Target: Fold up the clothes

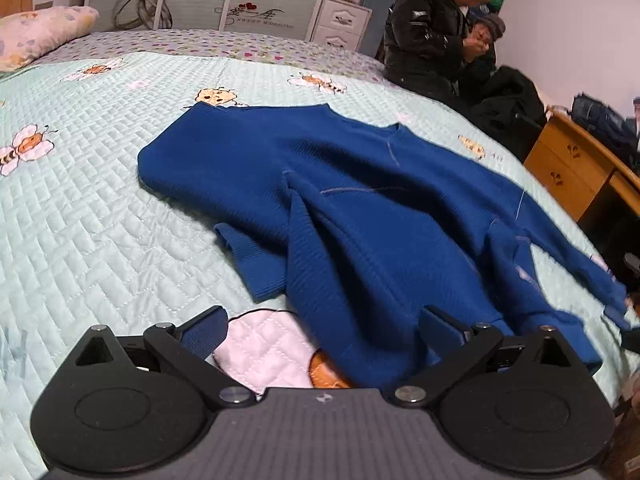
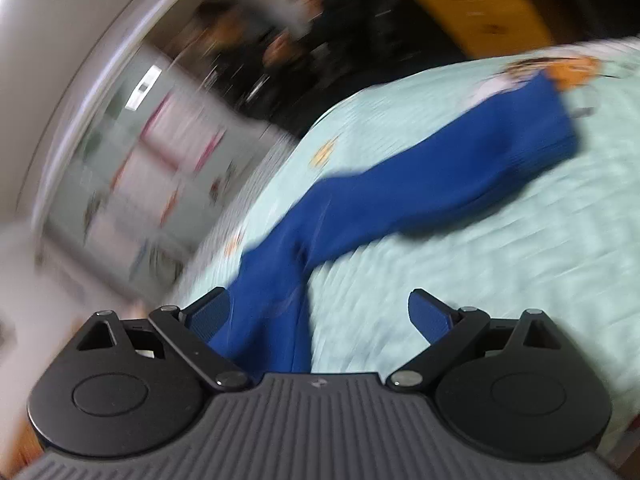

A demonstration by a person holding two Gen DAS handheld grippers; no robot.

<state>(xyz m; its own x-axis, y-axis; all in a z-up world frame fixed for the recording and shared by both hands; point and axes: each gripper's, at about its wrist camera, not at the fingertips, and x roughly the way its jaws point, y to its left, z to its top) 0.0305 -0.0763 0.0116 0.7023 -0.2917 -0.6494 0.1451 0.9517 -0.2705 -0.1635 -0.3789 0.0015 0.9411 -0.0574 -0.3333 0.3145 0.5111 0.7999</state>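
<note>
A bed covered in a pale mint quilted bedspread, stitched in a brick-like pattern and printed with cartoon bees, fills most of my left view. At the upper left of that frame lies a pink floral pillow; at the upper right a person in a glossy black jacket sits beside a wooden drawer unit. The royal-blue ribbed knit sweater sprawls across the centre of the frame, rumpled into soft ridges, one sleeve trailing toward the right edge. My left gripper stands wide open, its blue textured pads apart, with the sweater's hem bunched loosely between them but not clamped. In the blurred right view, my right gripper is also spread wide, a sleeve draping past its left pad, unpinched.
</note>
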